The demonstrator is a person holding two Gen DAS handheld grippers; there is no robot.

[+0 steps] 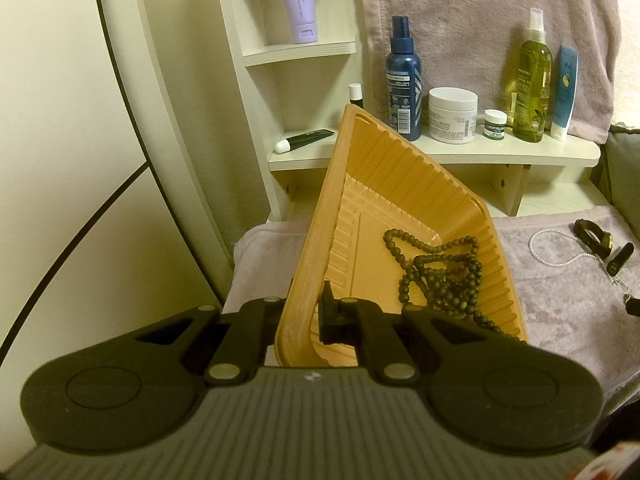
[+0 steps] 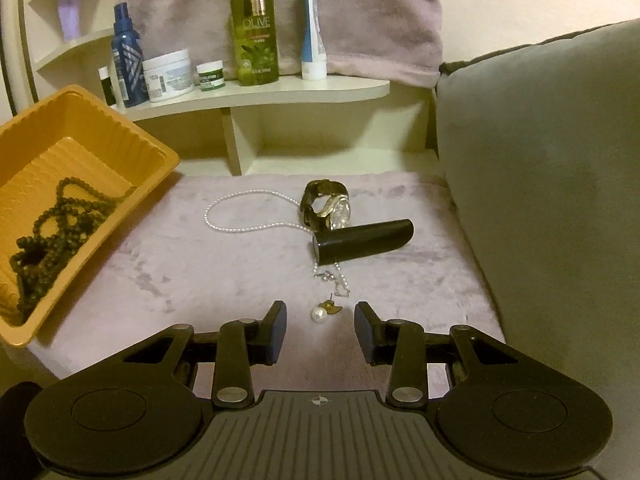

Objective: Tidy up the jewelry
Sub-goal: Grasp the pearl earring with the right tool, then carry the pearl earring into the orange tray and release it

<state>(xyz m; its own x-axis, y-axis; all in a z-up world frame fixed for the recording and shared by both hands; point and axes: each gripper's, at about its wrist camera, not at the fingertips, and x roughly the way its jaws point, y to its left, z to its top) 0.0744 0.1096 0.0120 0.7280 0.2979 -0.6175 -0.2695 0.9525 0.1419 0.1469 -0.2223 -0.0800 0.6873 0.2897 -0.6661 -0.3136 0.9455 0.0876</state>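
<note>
Two grippers share the work. Left wrist view: the left gripper [image 1: 305, 314] is clamped on the rim of the ribbed orange plastic tray [image 1: 384, 184], tilted, with the dark wooden bead strand [image 1: 436, 276] inside; keep it steady. Right wrist view: the right gripper [image 2: 320, 330] stands apart, empty, straddling the pearl stud earring [image 2: 319, 313] on the mauve plush cloth [image 2: 168, 264]. Lower squarely and close gently on the pearl.
</note>
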